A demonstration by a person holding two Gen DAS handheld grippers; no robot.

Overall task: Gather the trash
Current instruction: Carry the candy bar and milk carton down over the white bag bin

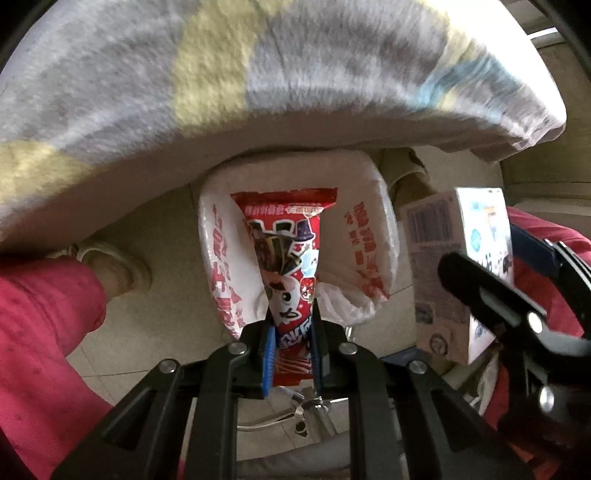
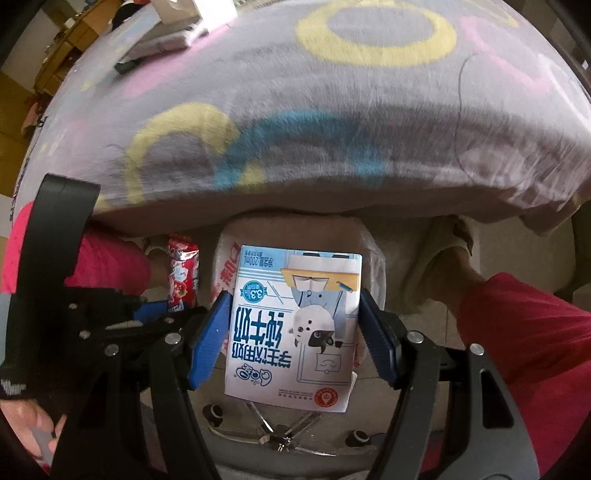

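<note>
We see the left hand-held gripper clamped on a red snack wrapper. Right hand-held gripper grips a milk carton. Both hang above a bag-lined bin.

A grey bed with yellow, blue and pink rings fills twelve o'clock; papers lie on it at eleven. Below, on the tiled floor, stands a bag-lined white bin at centre.
</note>
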